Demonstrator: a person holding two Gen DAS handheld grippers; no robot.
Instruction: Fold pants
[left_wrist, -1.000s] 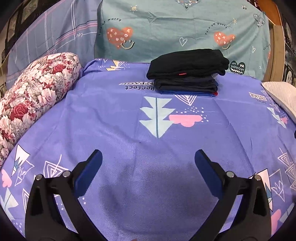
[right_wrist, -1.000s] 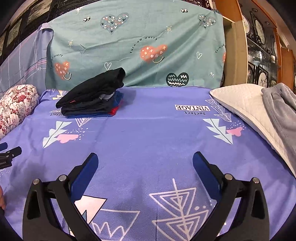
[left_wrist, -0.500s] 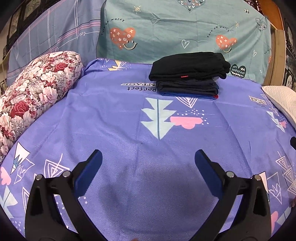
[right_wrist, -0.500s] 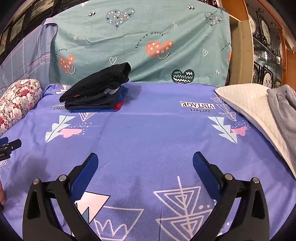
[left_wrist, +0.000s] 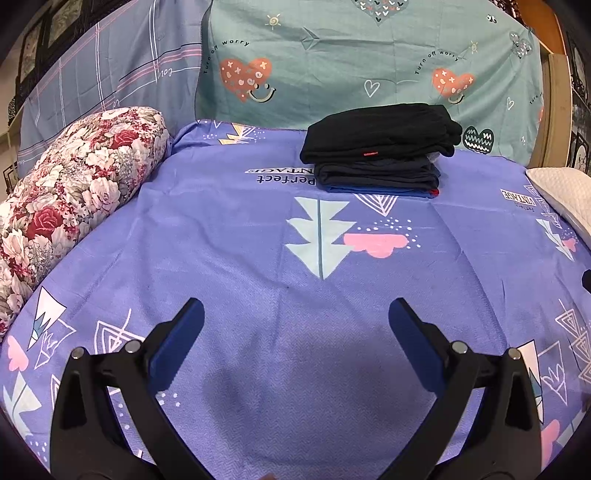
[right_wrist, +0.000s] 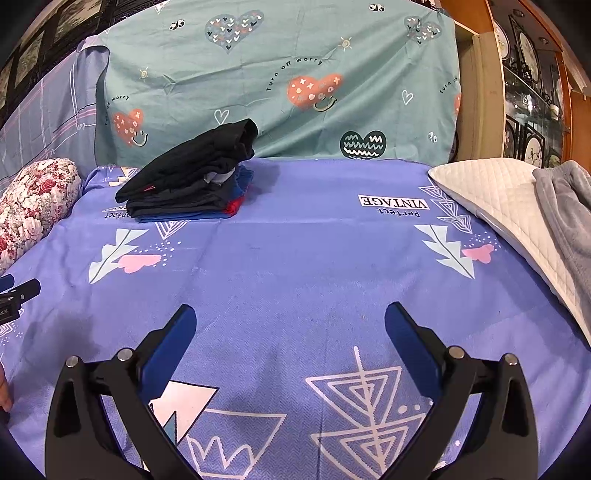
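A: Where are the pants?

B: Folded and stacked. In the left wrist view the stack of pants (left_wrist: 380, 147) sits at about one o'clock, far across the purple bedsheet (left_wrist: 258, 240), right against the teal cloth (left_wrist: 332, 55) hanging behind it. The top pair is black, a dark navy pair lies under it, and blue and a bit of red show at the bottom edge.

A: And from the right wrist view?

B: There the stack of pants (right_wrist: 192, 181) lies at about eleven o'clock. The black top pair sits tilted, its far end lifted.

A: What are the grippers doing?

B: The left gripper (left_wrist: 295, 325) has its jaws spread wide with nothing between them but bare bedsheet. The right gripper (right_wrist: 290, 328) is the same, released and empty. Both are well apart from the stack. The tip of the left gripper also shows at nine o'clock in the right wrist view.

A: Anything else around?

B: A flowered bolster (left_wrist: 66, 184) lies along the bedsheet at nine to ten o'clock in the left wrist view. In the right wrist view a white quilted pillow (right_wrist: 506, 199) lies at two to three o'clock, with a grey blanket (right_wrist: 569, 210) over its outer side.
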